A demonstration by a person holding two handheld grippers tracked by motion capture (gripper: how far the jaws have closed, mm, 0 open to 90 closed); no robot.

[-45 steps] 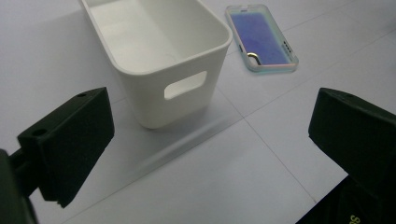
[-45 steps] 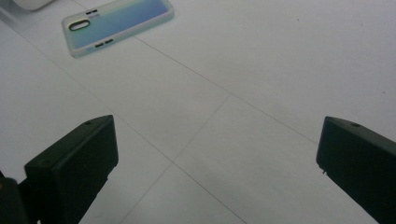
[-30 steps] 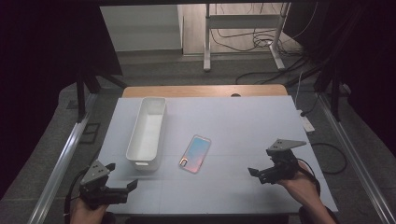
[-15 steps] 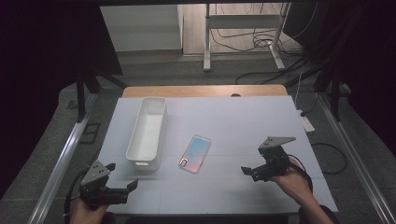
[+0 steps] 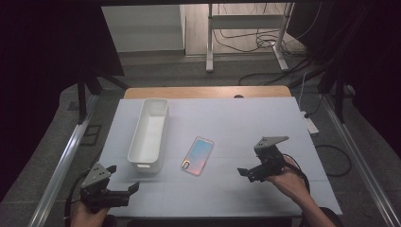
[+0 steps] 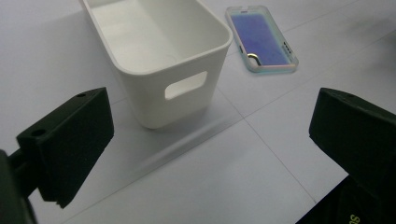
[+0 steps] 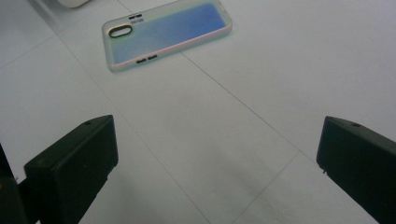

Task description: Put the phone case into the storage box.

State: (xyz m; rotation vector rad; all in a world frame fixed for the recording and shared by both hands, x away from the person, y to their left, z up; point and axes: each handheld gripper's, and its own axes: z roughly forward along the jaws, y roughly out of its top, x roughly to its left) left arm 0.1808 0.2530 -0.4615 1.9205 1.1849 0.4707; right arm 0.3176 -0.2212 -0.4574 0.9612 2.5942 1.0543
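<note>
An iridescent phone case [image 5: 197, 155] lies flat mid-table, its camera cutout toward the near end; it also appears as the phone case [image 7: 166, 31] and the phone case [image 6: 262, 38]. A long white bin [image 5: 150, 133] stands empty to its left, its near end wall with a handle slot facing my left gripper, the bin [image 6: 163, 56]. My left gripper [image 5: 124, 185] is open at the near left corner, apart from the bin. My right gripper [image 5: 247, 171] is open to the right of the case, jaws wide, nothing between them.
The white table [image 5: 246, 123] has a wooden strip [image 5: 208, 91] along its far edge. Metal rails [image 5: 61, 161] run along both sides. Cables [image 5: 265, 42] and a stand's legs lie on the floor beyond.
My right gripper has moved left and slightly forward toward the phone case. The left gripper stays in place.
</note>
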